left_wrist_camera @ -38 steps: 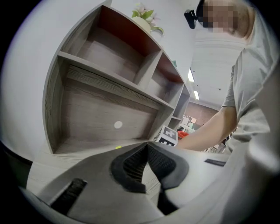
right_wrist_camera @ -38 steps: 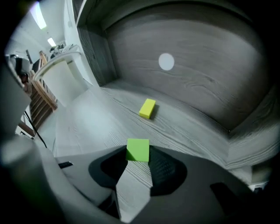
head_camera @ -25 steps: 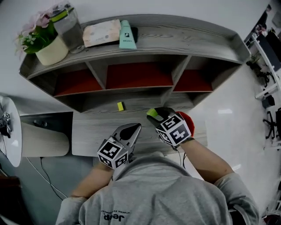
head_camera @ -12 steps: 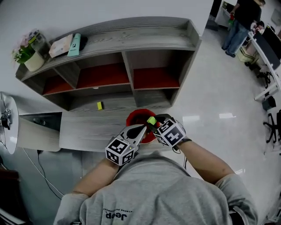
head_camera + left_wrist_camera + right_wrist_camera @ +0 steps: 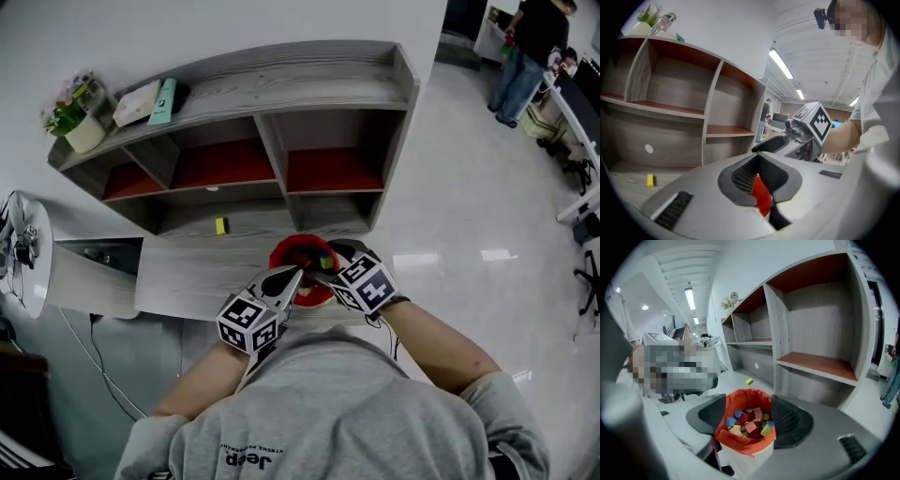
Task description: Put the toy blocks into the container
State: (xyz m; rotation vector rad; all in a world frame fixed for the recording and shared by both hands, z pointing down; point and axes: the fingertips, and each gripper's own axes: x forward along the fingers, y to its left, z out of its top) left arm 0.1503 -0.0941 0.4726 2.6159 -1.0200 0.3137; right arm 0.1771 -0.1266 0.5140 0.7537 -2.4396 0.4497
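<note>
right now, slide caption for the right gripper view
Right gripper, jaws just opened and empty, above red-lined container of toy blocks

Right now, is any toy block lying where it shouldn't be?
Yes. One yellow block lies alone on the desk by the shelf, outside the red container where the other blocks are piled.

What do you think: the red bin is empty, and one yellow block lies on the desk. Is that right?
Not quite. The red bin is not empty: it holds many coloured blocks, as the right gripper view shows. The rest is right: one yellow block lies on the desk.
</note>
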